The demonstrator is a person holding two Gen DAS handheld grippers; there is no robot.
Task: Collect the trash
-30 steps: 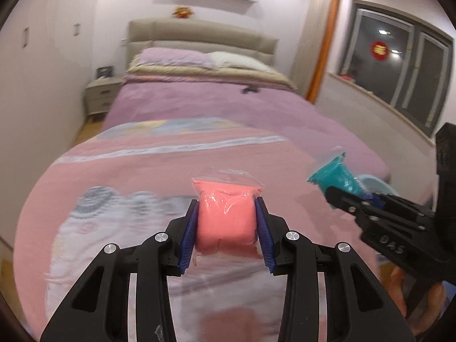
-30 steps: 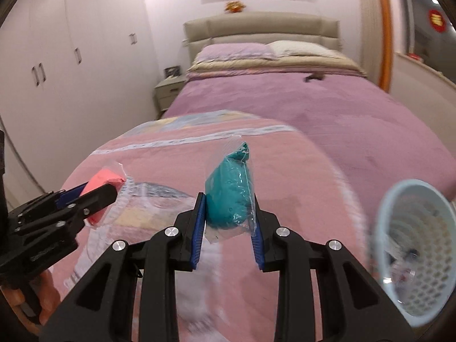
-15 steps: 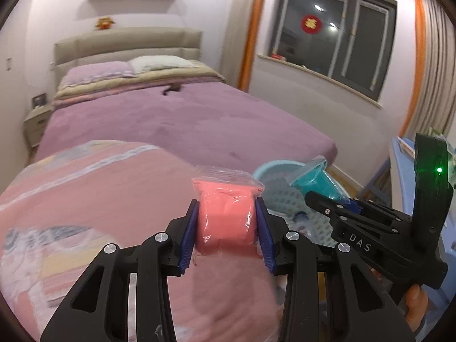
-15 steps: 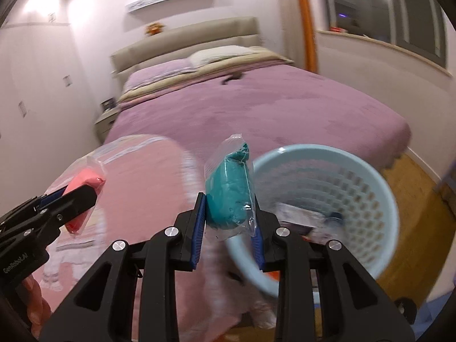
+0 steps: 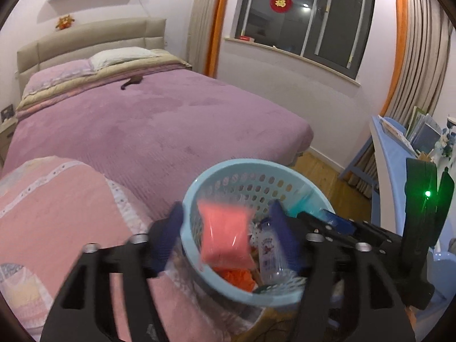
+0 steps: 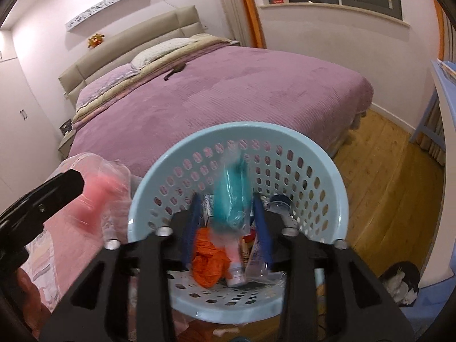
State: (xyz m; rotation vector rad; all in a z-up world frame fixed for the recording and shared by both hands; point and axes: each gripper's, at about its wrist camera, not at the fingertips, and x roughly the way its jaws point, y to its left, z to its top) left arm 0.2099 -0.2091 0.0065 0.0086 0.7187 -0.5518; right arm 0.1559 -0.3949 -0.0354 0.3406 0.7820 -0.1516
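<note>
The left gripper [image 5: 228, 242] has its fingers spread wide over the basket [image 5: 196, 188]. The pink bag [image 5: 225, 233] is between them but no pad touches it; it is blurred and sits in the air inside the basket mouth. The right gripper [image 6: 228, 222] also has its fingers spread apart. The teal bag [image 6: 232, 199] is between them, blurred, with a gap on each side, above the trash in the basket [image 6: 336, 188].

In the basket lie an orange wad [image 6: 209, 259], a small bottle [image 5: 269, 253] with a label, and some other pieces that are too unclear to name. The basket is light blue with many holes in its wall. It stands at the foot of the bed [image 5: 148, 119], just beside a pink quilt [image 5: 57, 199].

In the left view the right gripper [image 5: 342, 225] shows at the right side of the basket, with a green light [image 5: 427, 193] on its body. In the right view the left gripper [image 6: 42, 199] shows at the left edge, with the pink bag [image 6: 97, 196] beside its tip.
</note>
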